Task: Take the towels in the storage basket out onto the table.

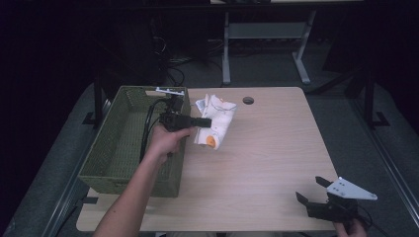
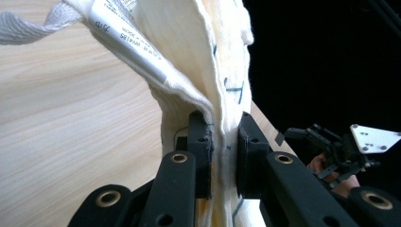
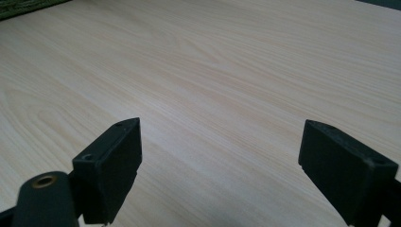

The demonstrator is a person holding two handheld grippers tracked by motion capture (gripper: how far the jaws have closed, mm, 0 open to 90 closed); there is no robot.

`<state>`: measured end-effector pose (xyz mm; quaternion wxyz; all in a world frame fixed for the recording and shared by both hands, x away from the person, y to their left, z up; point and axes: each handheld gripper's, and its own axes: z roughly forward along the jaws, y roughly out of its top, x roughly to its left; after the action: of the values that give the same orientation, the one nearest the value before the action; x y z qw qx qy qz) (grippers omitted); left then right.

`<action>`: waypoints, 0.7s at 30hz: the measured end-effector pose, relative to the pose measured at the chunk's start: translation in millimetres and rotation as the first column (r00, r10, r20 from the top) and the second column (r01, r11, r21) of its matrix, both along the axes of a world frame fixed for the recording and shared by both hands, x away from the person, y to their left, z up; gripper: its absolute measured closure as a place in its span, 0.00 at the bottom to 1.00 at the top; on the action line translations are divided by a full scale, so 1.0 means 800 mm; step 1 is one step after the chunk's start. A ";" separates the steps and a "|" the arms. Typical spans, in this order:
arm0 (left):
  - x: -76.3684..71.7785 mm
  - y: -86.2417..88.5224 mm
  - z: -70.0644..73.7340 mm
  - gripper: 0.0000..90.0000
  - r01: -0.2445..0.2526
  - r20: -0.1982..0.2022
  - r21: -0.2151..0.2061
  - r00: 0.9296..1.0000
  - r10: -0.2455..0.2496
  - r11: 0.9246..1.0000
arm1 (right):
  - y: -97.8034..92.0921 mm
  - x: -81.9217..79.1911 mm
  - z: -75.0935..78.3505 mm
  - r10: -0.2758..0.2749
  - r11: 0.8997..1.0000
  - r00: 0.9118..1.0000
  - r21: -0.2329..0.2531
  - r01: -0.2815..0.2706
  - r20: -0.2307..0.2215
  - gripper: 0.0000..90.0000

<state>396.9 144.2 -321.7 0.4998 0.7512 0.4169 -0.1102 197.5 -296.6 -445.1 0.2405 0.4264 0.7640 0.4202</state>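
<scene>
Pale wood tabletop [image 1: 276, 148] in a dark room. Lower right, the right tool [image 1: 312, 191] rests wide apart. Upper left, the left tool [image 2: 222, 142] pinches a white cloth item [image 1: 217, 121] beside a green wicker basket [image 1: 106, 168]; its thin fold could slip free.

Light wood-grain table [image 1: 276, 148], rectangular, rounded corners, metal frame along its sides. Small round hole [image 1: 248, 100] in the top near the far edge. Woven olive-green basket [image 1: 106, 170] stands on the left part of the top, overhanging its left edge. A cream cloth item [image 1: 220, 121] is just right of the basket; cannot tell whether it touches the top. Dark carpeted floor [image 1: 346, 113] around the table.
</scene>
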 end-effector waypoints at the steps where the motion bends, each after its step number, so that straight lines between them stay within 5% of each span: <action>1: 0.000 -0.003 -0.002 0.88 0.003 -0.002 -0.004 1.000 -0.003 1.000 | 0.000 0.000 0.000 0.000 1.000 1.000 0.000 0.000 0.000 0.15; 14: 0.006 -0.048 -0.029 0.88 0.058 -0.028 0.008 0.998 -0.058 0.998 | 0.003 0.000 0.000 0.017 1.000 1.000 -0.011 -0.017 -0.004 0.15; 21: 0.011 -0.068 -0.043 0.88 0.034 -0.027 0.025 0.999 -0.034 0.999 | 0.005 0.001 -0.001 0.018 1.000 1.000 -0.007 -0.018 -0.008 0.15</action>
<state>405.8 89.6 -356.4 0.4826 0.7629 0.4121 -0.1233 198.2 -292.8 -445.8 0.2350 0.4202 0.7703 0.4182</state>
